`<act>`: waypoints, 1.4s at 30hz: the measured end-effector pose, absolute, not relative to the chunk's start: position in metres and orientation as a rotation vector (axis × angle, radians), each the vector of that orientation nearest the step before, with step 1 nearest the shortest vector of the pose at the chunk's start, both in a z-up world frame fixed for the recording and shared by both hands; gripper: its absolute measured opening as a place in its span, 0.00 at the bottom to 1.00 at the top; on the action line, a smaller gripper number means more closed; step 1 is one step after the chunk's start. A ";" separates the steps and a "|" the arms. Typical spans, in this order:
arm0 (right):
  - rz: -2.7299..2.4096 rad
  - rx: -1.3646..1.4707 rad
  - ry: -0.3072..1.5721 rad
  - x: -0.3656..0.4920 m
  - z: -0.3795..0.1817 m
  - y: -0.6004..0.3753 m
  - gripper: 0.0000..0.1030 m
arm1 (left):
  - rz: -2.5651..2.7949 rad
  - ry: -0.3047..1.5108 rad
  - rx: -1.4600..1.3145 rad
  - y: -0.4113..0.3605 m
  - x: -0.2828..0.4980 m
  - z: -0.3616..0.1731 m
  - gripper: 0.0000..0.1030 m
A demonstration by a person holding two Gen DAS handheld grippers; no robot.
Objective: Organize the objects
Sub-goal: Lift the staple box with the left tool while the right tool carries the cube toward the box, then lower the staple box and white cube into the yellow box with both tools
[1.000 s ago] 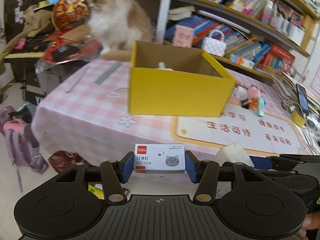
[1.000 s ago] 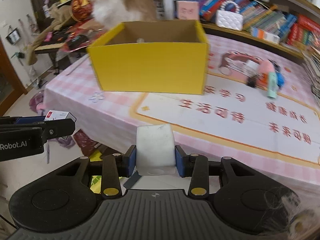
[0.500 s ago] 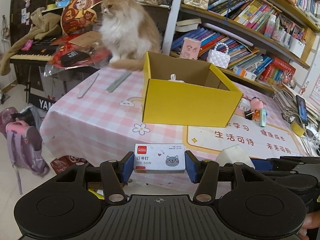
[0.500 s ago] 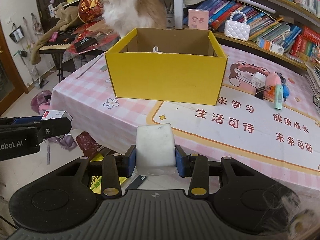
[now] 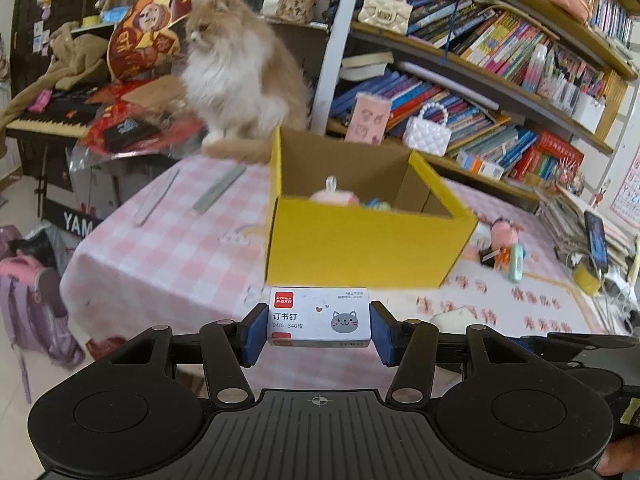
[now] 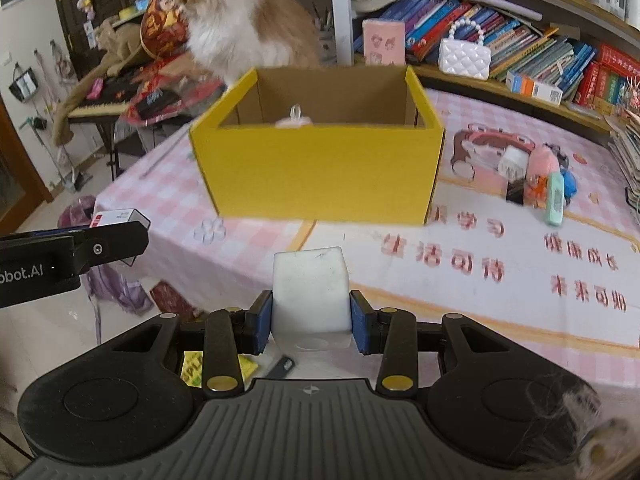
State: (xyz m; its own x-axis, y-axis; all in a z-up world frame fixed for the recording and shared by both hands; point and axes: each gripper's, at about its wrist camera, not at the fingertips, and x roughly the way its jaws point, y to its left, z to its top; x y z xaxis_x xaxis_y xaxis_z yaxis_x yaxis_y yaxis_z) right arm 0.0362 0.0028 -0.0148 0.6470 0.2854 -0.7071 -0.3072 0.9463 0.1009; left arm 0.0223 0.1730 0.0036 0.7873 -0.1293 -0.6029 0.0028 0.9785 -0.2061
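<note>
My left gripper [image 5: 319, 330] is shut on a small white staple box [image 5: 319, 317] with a red logo and a grey cat face, held in the air before the table's near edge. My right gripper [image 6: 312, 320] is shut on a white block [image 6: 310, 292], also short of the table. Ahead of both stands an open yellow cardboard box [image 5: 360, 240] [image 6: 320, 176] on the pink checked tablecloth [image 5: 168, 248]; a pink item with a clear loop [image 6: 295, 118] shows inside it. The left gripper with the staple box [image 6: 114, 217] appears at the left of the right wrist view.
A fluffy cat [image 5: 240, 88] sits at the table's far edge behind the box. Small toys and a mint tube [image 6: 554, 196] lie right of the box. Rulers [image 5: 218, 194] lie at the left. Bookshelves [image 5: 500, 92] stand behind; bags [image 5: 28, 300] sit on the floor.
Both grippers have come closer to the table and a little higher; the yellow box looks larger and its contents now show over the rim. Both grips are unchanged.
</note>
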 end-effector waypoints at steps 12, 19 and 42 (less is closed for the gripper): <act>0.334 -0.038 0.610 0.140 0.036 -0.003 0.36 | -0.087 0.552 -0.200 0.162 0.119 0.040 0.50; 0.358 -0.147 0.641 0.213 0.021 0.002 0.36 | -0.049 0.588 -0.167 0.153 0.185 0.025 0.50; 0.547 -0.463 0.798 0.301 -0.034 0.037 0.36 | 0.003 0.779 -0.079 0.125 0.299 -0.027 0.51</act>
State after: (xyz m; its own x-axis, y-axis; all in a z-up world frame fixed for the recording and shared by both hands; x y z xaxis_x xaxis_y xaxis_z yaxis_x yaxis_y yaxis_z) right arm 0.3012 0.0365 -0.0341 0.5754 0.2803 -0.7684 -0.6156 0.7669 -0.1812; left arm 0.2988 0.1250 -0.0273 0.7120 -0.0266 -0.7017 -0.0316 0.9971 -0.0699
